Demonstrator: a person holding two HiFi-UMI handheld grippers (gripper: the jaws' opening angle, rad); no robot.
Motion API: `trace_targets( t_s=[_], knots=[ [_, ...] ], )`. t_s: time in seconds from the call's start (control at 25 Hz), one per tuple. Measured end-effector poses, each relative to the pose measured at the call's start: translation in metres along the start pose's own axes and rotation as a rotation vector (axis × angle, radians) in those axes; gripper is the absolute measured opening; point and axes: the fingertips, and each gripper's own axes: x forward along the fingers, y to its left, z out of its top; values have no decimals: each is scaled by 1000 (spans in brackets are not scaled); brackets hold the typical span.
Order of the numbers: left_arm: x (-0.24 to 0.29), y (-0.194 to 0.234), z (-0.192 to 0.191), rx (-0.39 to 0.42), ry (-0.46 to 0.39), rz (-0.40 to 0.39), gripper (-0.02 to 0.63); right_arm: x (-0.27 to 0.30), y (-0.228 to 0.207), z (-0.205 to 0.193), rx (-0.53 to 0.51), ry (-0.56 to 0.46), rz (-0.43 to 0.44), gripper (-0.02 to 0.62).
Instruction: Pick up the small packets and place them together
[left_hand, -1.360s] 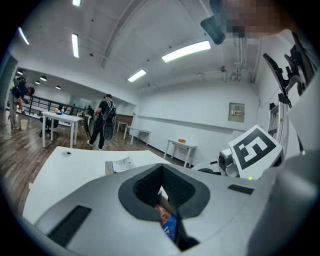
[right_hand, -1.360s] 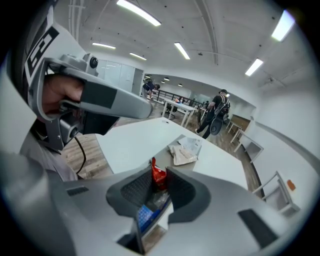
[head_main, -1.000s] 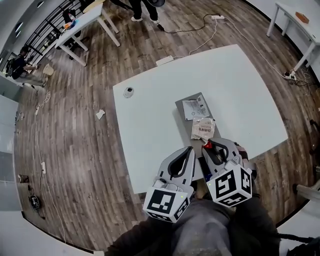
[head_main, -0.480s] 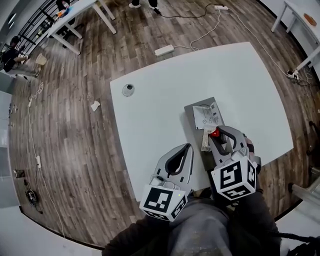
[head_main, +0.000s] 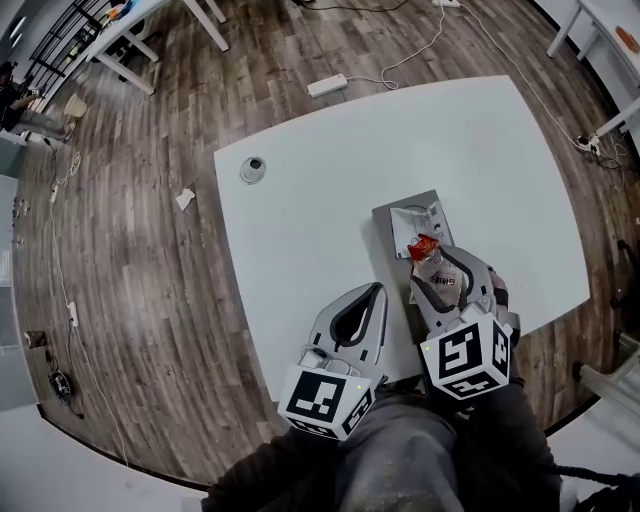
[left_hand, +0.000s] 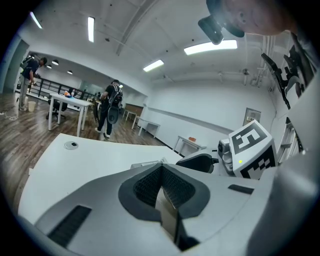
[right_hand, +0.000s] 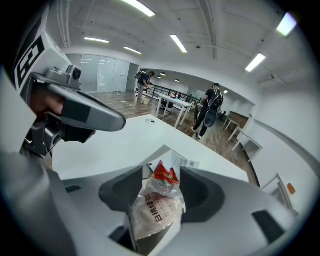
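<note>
Wood floor all round, people busy at far desks, and in front of me the big white table (head_main: 300, 190) with a grey mat (head_main: 388, 213) near my edge. My left gripper (head_main: 374, 292) hangs over bare table beside the mat, jaws clenched together on nothing.

My right gripper (head_main: 443, 270) is over the near end of the mat. Its jaws have just been opening and now stand apart, the pads off the goods. Between them sit a pale printed packet (right_hand: 156, 212) and a small red packet (right_hand: 164, 179) lying on its far end. Just beyond, a white packet (head_main: 413, 226) lies flat on the mat, so the pile is gathering there.

Handling, as I judge it: these are light, soft, crinkly sachets with slick film, so they'll slide and buckle. I'd pinch a sealed edge, where the film is flat and stiff, and go gently rather than squeeze the filled middle. The red one is tiny, so I'd take it squarely or it may squirt out sideways.
</note>
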Motion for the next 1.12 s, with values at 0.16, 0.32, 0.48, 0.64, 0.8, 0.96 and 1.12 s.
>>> trace_targets(
  t_s=[0.16, 0.32, 0.48, 0.64, 0.8, 0.96, 1.12],
  knots=[
    [-5, 0, 1, 7, -7, 8, -5, -3, 1, 3, 0, -20, -13, 221],
    [-11, -9, 0, 19, -12, 1, -5, -13, 6, 1, 3, -33, -21, 221],
    [-18, -22, -3, 35, -13, -11, -5, -27, 10, -6, 13, -37, -36, 221],
    [-25, -39, -11, 53, -12, -27, -5, -46, 15, -21, 24, -38, -63, 221],
    [-33, -66, -16, 75, -26, -54, -5, -74, 12, -41, 38, -35, -114, 221],
    [-47, -99, -38, 75, -6, -92, -5, -105, 25, -76, 67, 1, -143, 221],
    [-62, -122, -68, 57, 29, -111, -5, -123, 59, -113, 68, 48, -101, 221]
  ],
)
